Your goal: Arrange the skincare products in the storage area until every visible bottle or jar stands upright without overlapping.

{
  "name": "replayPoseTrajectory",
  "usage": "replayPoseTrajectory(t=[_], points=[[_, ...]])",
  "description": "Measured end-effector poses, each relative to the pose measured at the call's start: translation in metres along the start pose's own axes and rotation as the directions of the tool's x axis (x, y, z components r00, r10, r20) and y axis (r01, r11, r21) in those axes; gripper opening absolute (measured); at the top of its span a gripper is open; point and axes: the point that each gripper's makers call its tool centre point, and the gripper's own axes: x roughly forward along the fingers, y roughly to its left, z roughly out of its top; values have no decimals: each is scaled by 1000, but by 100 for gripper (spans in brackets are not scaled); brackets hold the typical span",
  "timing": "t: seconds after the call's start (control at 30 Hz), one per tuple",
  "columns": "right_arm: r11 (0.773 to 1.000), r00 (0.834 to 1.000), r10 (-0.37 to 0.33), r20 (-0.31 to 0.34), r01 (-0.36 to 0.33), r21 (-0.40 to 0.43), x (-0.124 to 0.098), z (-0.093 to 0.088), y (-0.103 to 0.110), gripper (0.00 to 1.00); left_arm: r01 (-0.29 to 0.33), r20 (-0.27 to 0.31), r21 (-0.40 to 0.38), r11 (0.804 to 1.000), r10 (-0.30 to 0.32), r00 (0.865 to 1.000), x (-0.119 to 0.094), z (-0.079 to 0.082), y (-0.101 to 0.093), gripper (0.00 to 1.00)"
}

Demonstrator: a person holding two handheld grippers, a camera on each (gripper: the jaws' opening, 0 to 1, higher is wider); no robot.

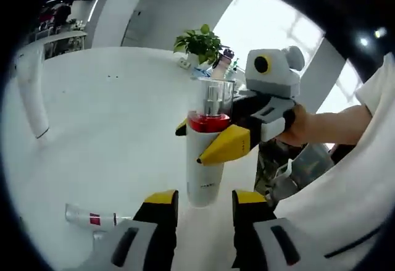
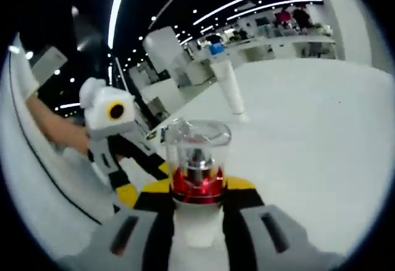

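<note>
A white pump bottle [image 1: 205, 172] with a red collar and a clear cap is upright over the white table [image 1: 111, 116]. My right gripper [image 1: 191, 142] comes in from the right and is shut on it just under the collar. In the right gripper view the same bottle [image 2: 196, 160] rises between my right gripper's [image 2: 196, 191] yellow-tipped jaws. My left gripper [image 1: 205, 202] is open just in front of the bottle's base, and I cannot tell whether the base touches the table. A small white tube [image 1: 89, 217] with a red label lies flat at the lower left.
A tall white bottle [image 1: 31, 95] stands at the far left; the right gripper view shows its blue cap [image 2: 229, 86]. A potted plant [image 1: 200, 42] and a few small bottles [image 1: 222, 64] sit at the table's far edge. A person's arm [image 1: 327, 126] reaches in.
</note>
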Motion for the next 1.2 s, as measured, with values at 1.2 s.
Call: replayPoseTrajectory(t=[1.2], points=[[802,927,368,-75,-357,-478,41,-2,13,27,-318,78,-236,918,344,936,-55,-32,35,35]])
